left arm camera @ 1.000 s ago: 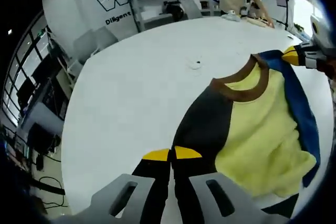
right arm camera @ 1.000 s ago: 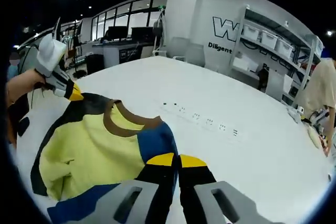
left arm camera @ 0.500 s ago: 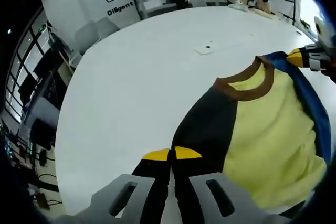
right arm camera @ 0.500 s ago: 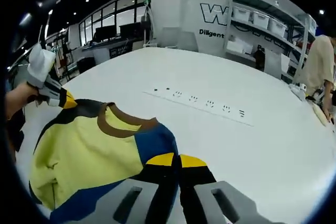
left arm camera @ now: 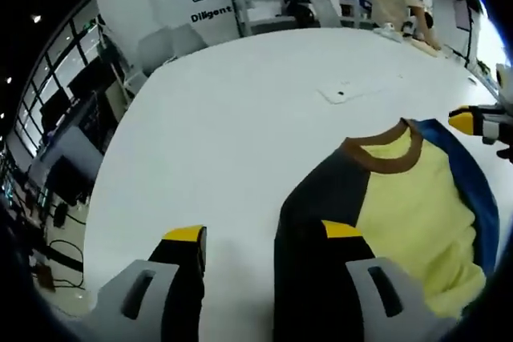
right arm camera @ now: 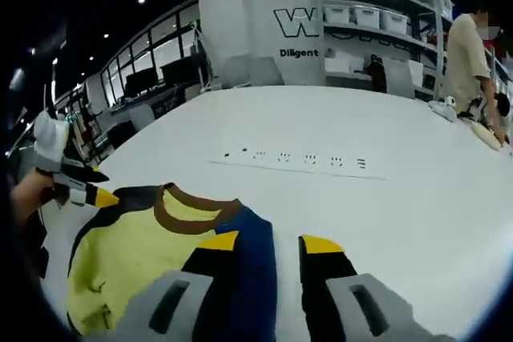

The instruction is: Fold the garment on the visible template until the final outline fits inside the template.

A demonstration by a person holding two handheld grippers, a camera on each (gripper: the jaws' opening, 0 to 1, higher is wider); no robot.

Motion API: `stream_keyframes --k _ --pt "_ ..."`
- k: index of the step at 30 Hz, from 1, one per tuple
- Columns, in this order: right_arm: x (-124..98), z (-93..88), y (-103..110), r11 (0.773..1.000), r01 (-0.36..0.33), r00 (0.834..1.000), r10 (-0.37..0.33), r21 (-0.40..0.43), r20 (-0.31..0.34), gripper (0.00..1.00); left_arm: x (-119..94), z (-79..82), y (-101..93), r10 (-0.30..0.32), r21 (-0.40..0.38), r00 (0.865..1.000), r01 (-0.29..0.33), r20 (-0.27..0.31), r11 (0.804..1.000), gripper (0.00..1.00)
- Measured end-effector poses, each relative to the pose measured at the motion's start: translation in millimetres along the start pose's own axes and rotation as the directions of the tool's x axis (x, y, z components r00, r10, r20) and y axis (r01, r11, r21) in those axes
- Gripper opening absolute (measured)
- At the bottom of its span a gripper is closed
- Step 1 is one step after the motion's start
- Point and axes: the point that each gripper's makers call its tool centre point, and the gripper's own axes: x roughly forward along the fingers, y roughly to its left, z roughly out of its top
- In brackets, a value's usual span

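Yellow fleece fills the front panel of the colour-blocked sweatshirt (left arm camera: pixel 409 222) with its brown ribbed collar, a dark grey shoulder on one side and a blue shoulder on the other, lying flat on the round white tabletop (left arm camera: pixel 240 118). In the left gripper view the left tool (left arm camera: pixel 264 234) has its yellow-tipped black jaws spread apart, one over the bare tabletop and the other over the dark grey shoulder, gripping nothing. In the right gripper view the right tool (right arm camera: pixel 268 242) likewise stands with its jaws apart, one above the blue shoulder and the other over the tabletop beside the garment's edge. A flush white outlet strip (right arm camera: pixel 296 159) sits in the tabletop beyond the collar. A person in a beige top (right arm camera: pixel 465 54) stands at the far edge, before grey shelving with white bins (right arm camera: pixel 361 18).
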Motion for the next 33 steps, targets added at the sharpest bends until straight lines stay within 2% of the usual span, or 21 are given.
stream_keyframes --k 1,3,6,8,10,12,15,20,23,26,30,33 --pt "-3 4.3 4 1.0 -0.02 1.0 0.019 0.021 0.025 0.42 -4 -0.5 1.3 0.001 0.007 1.0 -0.001 0.0 1.0 0.59" --pt "-7 3.6 12 0.998 -0.048 0.999 0.047 0.049 0.019 0.53 -9 -1.6 1.0 0.0 -0.009 1.0 0.0 -0.003 1.0 0.65" --pt "-14 -0.3 19 0.996 -0.061 0.998 0.06 0.07 0.011 0.61 -15 1.9 -2.8 -0.016 -0.066 1.0 0.017 0.022 0.998 0.75" --pt "-18 -7.0 25 0.994 -0.073 0.997 0.073 0.079 -0.005 0.7 -20 3.9 -7.5 -0.031 -0.095 0.999 0.035 0.042 0.995 0.79" --pt "-23 -13.0 28 0.994 -0.077 0.997 0.079 0.081 -0.017 0.76 -25 4.0 -11.8 -0.039 -0.106 0.998 0.045 0.052 0.993 0.85" --pt "-28 -18.1 32 0.993 -0.085 0.996 0.087 0.087 -0.026 0.77 -26 4.2 -14.1 -0.04 -0.117 0.997 0.047 0.06 0.992 0.9" --pt "-35 -23.2 36 0.991 -0.086 0.995 0.091 0.106 -0.041 0.83 -35 6.4 -30.3 -0.105 -0.128 0.99 0.117 0.094 0.985 0.99" --pt "-46 -26.0 44 0.989 -0.097 0.994 0.103 0.114 -0.041 0.88 -54 7.7 -45.6 -0.138 -0.115 0.983 0.151 0.118 0.982 0.99" --pt "-58 -26.7 53 0.991 -0.108 0.993 0.112 0.082 -0.045 0.9 -65 7.0 -53.2 -0.155 -0.103 0.98 0.168 0.121 0.98 0.99" --pt "-65 -26.8 61 0.992 -0.12 0.991 0.122 0.041 -0.046 0.9 -76 6.2 -66.3 -0.193 -0.101 0.971 0.208 0.142 0.973 0.99" --pt "-76 -29.6 69 0.992 -0.122 0.991 0.123 0.008 -0.05 0.91 -86 1.6 -74.7 -0.213 -0.083 0.967 0.226 0.138 0.971 0.99" --pt "-82 -32.6 73 0.991 -0.134 0.99 0.134 0.004 -0.052 0.92 -98 -2.3 -82.7 -0.247 -0.106 0.957 0.264 0.15 0.959 0.99"
